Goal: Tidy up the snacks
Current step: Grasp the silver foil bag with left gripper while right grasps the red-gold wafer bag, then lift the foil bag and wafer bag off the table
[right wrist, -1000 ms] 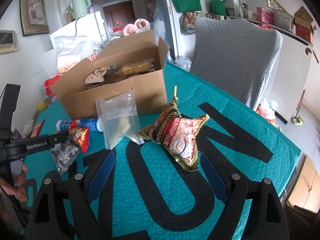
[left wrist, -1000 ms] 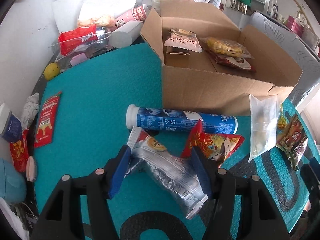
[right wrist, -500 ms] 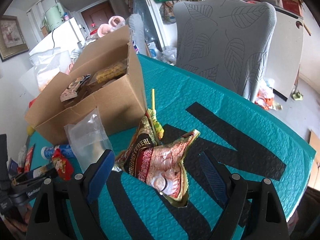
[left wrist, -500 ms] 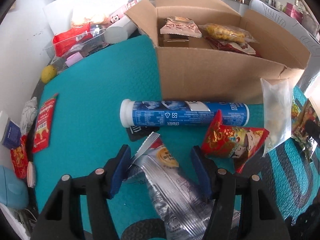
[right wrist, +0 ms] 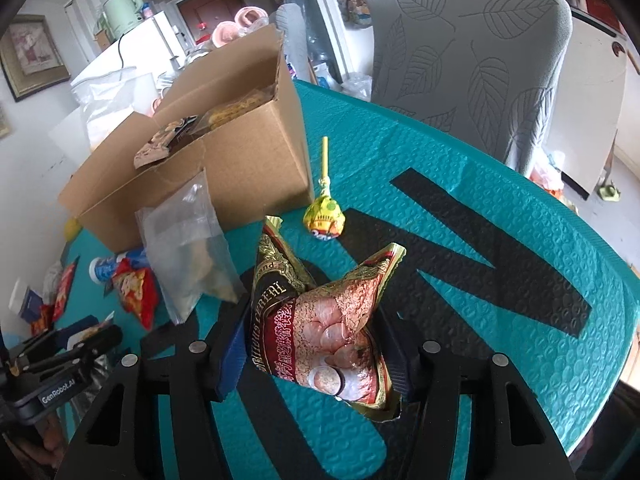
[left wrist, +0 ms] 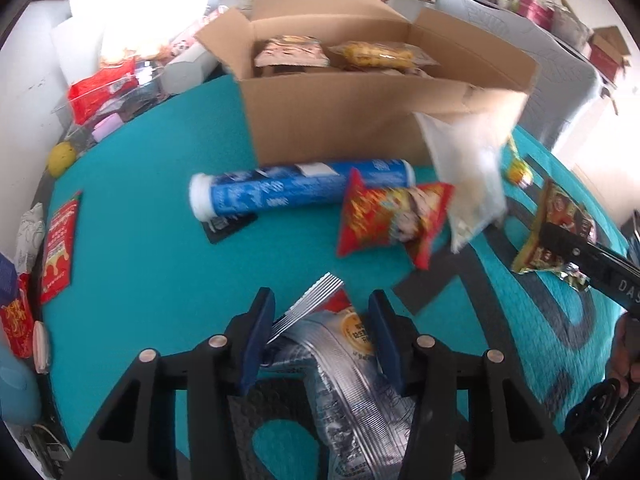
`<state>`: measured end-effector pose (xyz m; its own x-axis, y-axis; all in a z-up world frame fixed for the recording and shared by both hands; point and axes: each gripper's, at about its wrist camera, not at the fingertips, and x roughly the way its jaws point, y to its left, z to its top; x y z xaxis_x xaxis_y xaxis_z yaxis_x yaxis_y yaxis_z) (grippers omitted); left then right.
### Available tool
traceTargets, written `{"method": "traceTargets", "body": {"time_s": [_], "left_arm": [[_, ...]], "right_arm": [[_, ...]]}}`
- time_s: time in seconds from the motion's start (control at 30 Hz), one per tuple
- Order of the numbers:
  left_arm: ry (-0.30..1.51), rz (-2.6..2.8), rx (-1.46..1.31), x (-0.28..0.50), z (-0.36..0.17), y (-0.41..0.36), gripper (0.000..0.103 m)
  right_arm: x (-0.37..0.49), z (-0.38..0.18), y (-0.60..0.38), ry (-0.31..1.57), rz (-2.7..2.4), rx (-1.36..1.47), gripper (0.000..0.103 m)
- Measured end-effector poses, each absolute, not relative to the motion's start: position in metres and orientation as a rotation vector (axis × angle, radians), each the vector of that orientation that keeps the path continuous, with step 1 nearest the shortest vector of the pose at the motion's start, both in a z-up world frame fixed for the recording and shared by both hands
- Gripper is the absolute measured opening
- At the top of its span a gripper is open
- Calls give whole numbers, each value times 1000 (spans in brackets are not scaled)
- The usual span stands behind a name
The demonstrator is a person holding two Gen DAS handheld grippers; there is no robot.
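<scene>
My left gripper (left wrist: pixel 320 328) straddles a silver foil snack pack (left wrist: pixel 340 368) on the teal mat; its blue pads sit at the pack's sides, jaws partly closed around it. My right gripper (right wrist: pixel 316 356) straddles a gold-and-red snack bag (right wrist: pixel 324 328), pads close on both sides. An open cardboard box (left wrist: pixel 340 112) holding several snacks stands behind. In front of it lie a blue tube (left wrist: pixel 296 192), a red snack bag (left wrist: pixel 388 216) and a clear bag (left wrist: pixel 468 172). A yellow lollipop (right wrist: pixel 324 216) lies by the box corner.
Red sachets (left wrist: pixel 60 248) and clutter sit at the mat's left edge; a yellow ball (left wrist: pixel 62 158) lies further back. A grey leaf-patterned chair (right wrist: pixel 480 60) stands beyond the table's far side. The right gripper's arm shows in the left wrist view (left wrist: pixel 588 260).
Both grippers moved forward over their packs. The left jaws narrowed around the silver pack; the right jaws narrowed around the gold-and-red bag.
</scene>
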<state>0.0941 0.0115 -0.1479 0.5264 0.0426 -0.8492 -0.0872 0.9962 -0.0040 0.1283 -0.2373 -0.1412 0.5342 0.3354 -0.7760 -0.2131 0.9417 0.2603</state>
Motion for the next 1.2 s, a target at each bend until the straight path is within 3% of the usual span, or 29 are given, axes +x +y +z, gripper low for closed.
{"method": "traceTargets", "body": {"time_s": [0.47,0.67,0.93,1.2], "left_arm": [[1043,-4,53,57,-152,-21,50],[1040,17,83,46,-147,-28,49],[938,9,-57,29,-125,-22,49],[1001,89,-167,14,-122,-15,49]], "right_arm": [[68,-137,-235,988,404,46,59],[67,-138,-236,995,383,42,70],[64,-141,-232,996,394,38,74],[60,-140,-234,994,402,54,74]]}}
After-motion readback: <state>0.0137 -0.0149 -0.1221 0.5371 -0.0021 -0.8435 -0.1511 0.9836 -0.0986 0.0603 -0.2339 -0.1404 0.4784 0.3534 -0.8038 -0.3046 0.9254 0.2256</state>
